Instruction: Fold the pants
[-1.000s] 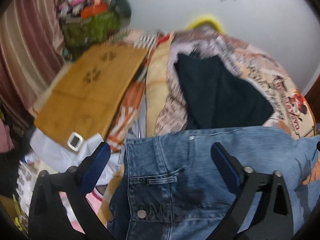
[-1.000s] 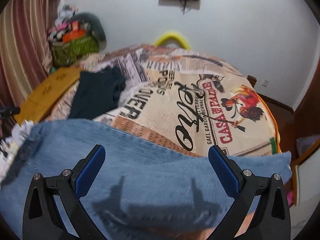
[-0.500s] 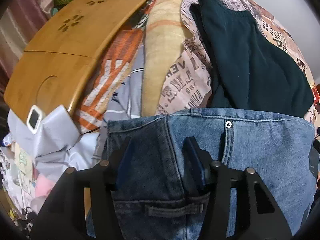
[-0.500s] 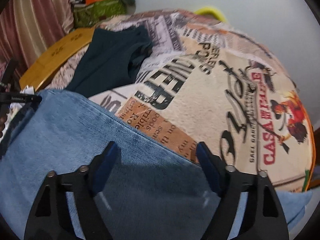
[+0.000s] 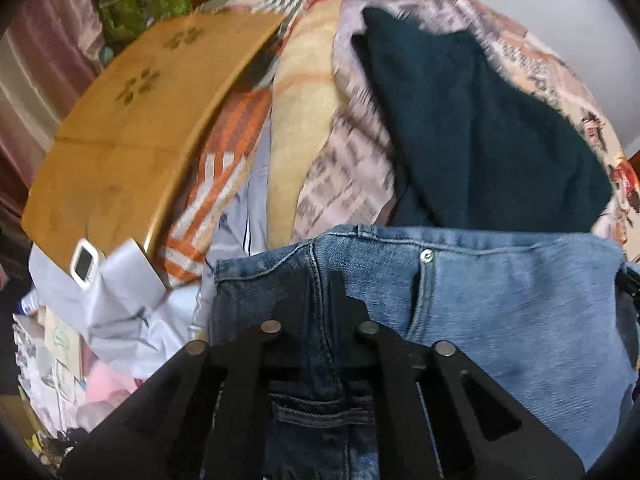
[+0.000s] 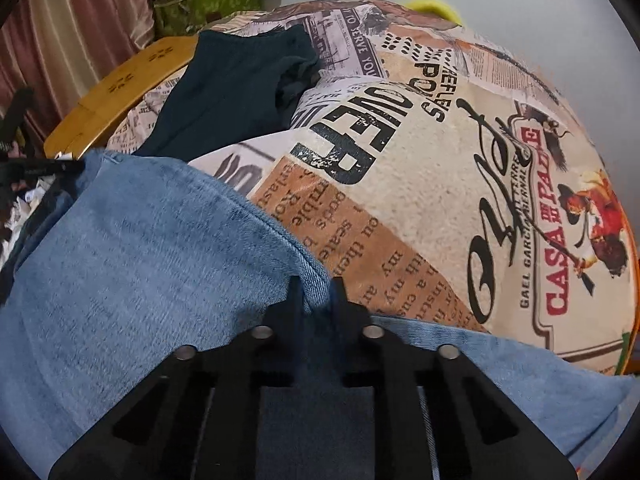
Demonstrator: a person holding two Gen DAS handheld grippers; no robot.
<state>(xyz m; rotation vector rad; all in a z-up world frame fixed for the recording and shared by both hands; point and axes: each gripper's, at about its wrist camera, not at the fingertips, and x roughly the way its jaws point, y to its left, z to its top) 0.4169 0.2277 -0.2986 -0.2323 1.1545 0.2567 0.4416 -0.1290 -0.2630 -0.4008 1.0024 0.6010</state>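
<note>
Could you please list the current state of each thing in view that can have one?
Blue denim jeans: spread on the printed bedspread, pinched at two places.
Left gripper: shut on the jeans' waistband.
Right gripper: shut on the jeans' edge.
Dark teal garment: lying loose, unfolded, beyond the jeans.
Printed bedspread: laid flat.
Wooden lap table: lying on the bed's side.

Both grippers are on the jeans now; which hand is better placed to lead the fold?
Probably the right gripper: it pinches a free denim edge of the jeans beside open bedspread. The left gripper clamps the bulky waistband seam.
</note>
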